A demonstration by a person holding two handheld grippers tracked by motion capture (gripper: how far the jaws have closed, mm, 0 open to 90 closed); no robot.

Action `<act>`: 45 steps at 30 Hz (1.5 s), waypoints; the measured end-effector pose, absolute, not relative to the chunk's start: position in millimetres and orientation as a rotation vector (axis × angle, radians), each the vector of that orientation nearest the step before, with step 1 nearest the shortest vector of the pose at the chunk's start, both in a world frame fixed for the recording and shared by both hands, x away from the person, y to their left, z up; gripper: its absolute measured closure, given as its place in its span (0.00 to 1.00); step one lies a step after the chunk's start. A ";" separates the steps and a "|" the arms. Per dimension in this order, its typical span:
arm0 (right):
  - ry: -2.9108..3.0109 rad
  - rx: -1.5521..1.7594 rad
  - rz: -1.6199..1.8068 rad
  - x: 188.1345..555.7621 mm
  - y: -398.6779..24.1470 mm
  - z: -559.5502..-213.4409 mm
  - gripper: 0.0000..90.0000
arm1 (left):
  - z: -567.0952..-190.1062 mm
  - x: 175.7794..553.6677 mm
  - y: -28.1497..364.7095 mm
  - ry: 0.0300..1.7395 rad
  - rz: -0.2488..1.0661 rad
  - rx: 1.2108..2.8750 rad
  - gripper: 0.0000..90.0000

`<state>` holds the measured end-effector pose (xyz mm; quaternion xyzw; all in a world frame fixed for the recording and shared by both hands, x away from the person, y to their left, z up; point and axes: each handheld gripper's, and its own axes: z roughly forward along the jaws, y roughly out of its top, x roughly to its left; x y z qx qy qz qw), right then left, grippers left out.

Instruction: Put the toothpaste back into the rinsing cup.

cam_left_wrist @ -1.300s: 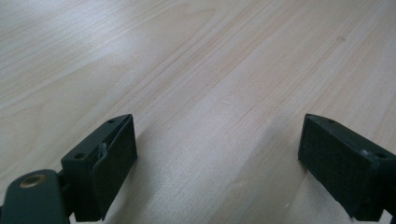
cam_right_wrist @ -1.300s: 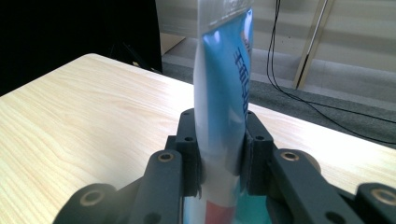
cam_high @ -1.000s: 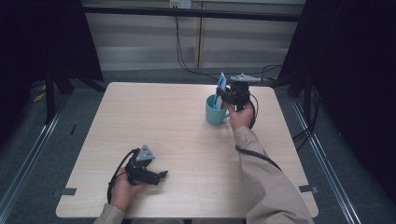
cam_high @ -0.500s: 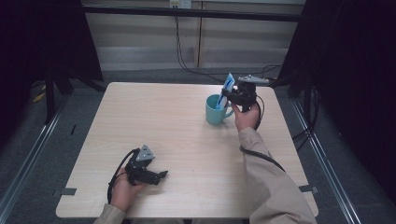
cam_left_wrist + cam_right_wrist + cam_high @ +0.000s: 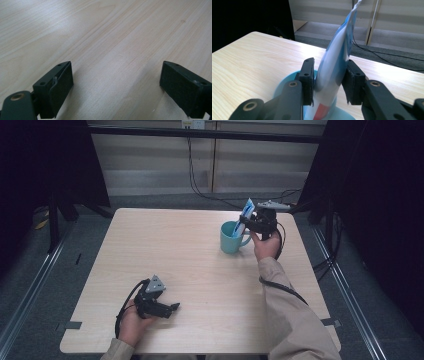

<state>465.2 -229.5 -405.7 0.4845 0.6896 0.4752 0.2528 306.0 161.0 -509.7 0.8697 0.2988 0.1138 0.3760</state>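
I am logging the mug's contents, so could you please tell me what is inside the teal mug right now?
A blue and white tube stands in the teal mug, leaning out over its rim, between the jaws of the right gripper. Its lower end and the mug's bottom are hidden by the wall.

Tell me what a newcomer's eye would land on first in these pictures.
First, the teal mug near the far right of the wooden table, with a blue and white tube standing in it and leaning. The right gripper has its jaws on either side of that tube, above the mug. Near the front left edge, the left gripper rests open on bare wood.
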 end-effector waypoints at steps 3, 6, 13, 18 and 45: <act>1.870 1.330 1.288 465.2 -231.7 -405.4 0.70 | -509.5 306.0 161.1 0.764 0.290 2.227 0.13; 1.867 1.339 1.300 465.1 -236.0 -405.7 0.71 | -509.5 306.0 161.1 0.764 0.290 2.227 0.13; 1.875 1.331 1.282 464.9 -235.0 -405.9 0.70 | -509.5 306.0 161.0 0.765 0.290 2.228 0.13; 1.883 1.324 1.275 465.0 -234.4 -406.3 0.68 | -509.5 306.0 161.0 0.765 0.290 2.227 0.13; 1.936 1.311 1.272 465.6 -225.6 -411.8 0.51 | -509.4 306.0 161.1 0.765 0.290 2.228 0.13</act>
